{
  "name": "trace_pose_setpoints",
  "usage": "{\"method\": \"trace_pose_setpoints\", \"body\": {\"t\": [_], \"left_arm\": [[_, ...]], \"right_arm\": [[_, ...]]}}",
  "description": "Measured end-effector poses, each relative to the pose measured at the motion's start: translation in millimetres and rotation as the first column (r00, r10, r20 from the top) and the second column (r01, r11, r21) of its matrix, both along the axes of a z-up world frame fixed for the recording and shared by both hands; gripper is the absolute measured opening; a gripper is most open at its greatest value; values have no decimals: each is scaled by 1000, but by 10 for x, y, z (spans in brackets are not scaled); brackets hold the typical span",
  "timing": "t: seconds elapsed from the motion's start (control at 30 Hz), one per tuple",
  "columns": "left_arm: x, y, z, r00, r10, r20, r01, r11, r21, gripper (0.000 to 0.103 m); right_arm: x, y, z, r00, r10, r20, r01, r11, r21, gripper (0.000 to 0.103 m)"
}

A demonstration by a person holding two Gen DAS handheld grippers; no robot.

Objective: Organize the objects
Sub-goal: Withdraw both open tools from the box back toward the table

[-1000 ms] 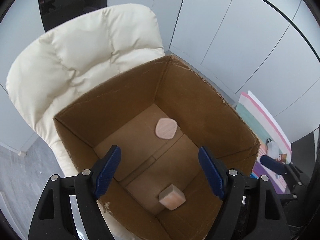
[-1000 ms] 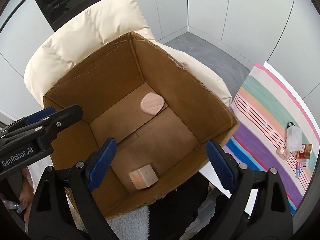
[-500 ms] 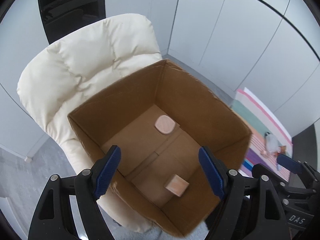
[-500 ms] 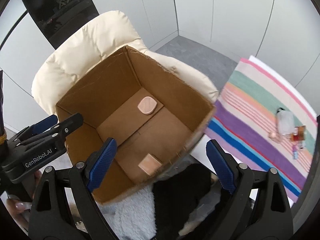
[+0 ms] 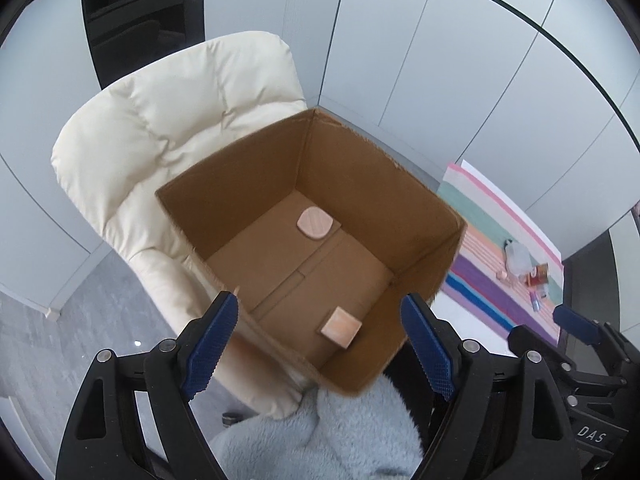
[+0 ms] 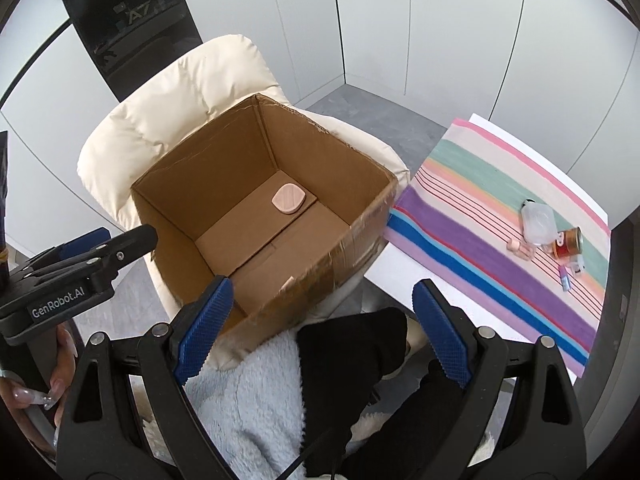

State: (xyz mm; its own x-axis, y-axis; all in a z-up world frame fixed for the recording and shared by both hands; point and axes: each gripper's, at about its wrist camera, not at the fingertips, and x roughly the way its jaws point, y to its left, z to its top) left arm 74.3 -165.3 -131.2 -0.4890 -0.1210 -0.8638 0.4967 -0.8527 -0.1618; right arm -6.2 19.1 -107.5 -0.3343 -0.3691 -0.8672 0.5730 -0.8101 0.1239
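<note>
Cardboard box (image 5: 360, 200) sits open-topped on the seat of a cream padded chair (image 5: 172, 120), and two pale wooden pieces lie on its floor. A flat rounded piece (image 5: 314, 224) rests toward the far corner; a square block (image 5: 340, 327) lies near the front wall, well apart from it. In the right wrist view only a corner of the block shows above the box's near edge.

Left gripper (image 5: 320, 340) hovers above the box's near edge, its blue-padded jaws opening, with nothing pressed between them. Right gripper (image 6: 320, 328) hangs over the person's lap, jaws spread wide and empty. A hand (image 6: 56, 376) grasps the left gripper's handle at the left edge of the right wrist view.

Beside the chair stands a white bench (image 6: 404, 284) covered by a striped cloth (image 6: 500, 248). On the cloth's far side sits a small cluster: a clear plastic container (image 6: 538, 222), a red can (image 6: 568, 242), a little pale bottle (image 6: 520, 250) and a small blue item (image 6: 565, 282). A light blue fleece (image 6: 248, 400) and black fabric (image 6: 380, 360) fill the foreground under the grippers.
</note>
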Motion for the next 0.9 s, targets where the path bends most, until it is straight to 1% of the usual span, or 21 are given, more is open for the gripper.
{"method": "trace_pose_setpoints", "body": {"t": [0.1,0.27,0.37,0.57,0.9], "left_arm": [[111,89,4,1000,-10,17,10,1000,-25,85],[269,204,13,999,-30,38,31,999,-25,85],[314,237,50,999,-32,36,33,999,-33,85],[303,297,127,999,-37,19,38,999,-38,85],[165,519,234,995,-99,10,99,993,-71,85]], "right_arm": [[124,73,33,1000,0,-10,0,1000,7,93],[313,234,103,1000,-13,-12,13,1000,-5,93],[388,272,140,1000,-12,-27,12,1000,-2,93],[458,336,173,999,-18,-34,17,1000,-10,93],[465,590,230,996,-75,-45,74,997,-27,93]]}}
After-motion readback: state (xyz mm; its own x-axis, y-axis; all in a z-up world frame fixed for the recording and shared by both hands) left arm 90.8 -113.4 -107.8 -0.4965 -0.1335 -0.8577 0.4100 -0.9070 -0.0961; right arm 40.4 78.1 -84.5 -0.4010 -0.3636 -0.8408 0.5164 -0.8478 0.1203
